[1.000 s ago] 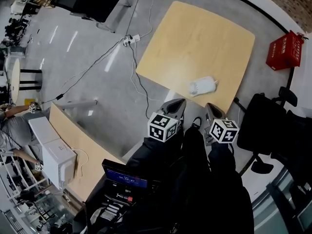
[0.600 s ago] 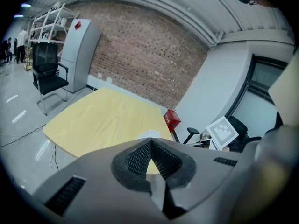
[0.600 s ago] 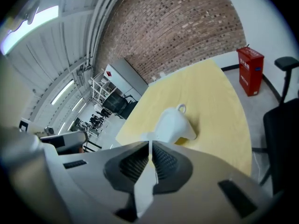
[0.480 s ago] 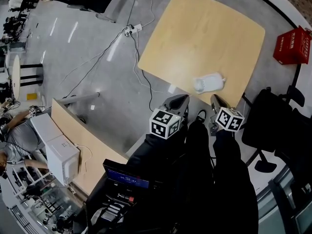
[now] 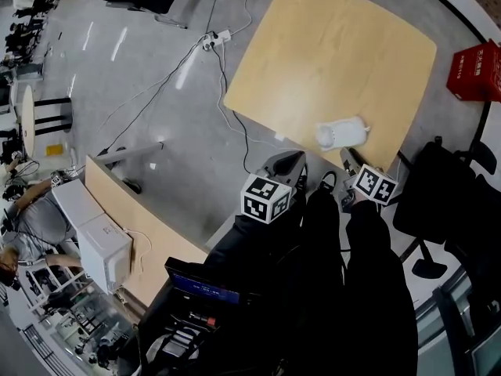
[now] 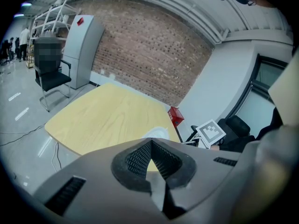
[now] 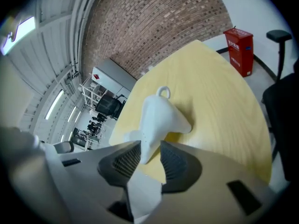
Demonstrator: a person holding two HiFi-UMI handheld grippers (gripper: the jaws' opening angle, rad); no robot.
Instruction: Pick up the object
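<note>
White object (image 5: 342,134) on table (image 5: 329,45) — chair (image 5: 438,202) nearby

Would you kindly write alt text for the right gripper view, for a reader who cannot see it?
The right claw, whose jaws have just been opening and stand apart, has the narrow near end of a white object between them; the object lies on a pale wooden table. Beyond the table stand a red box and a brick wall.
</note>
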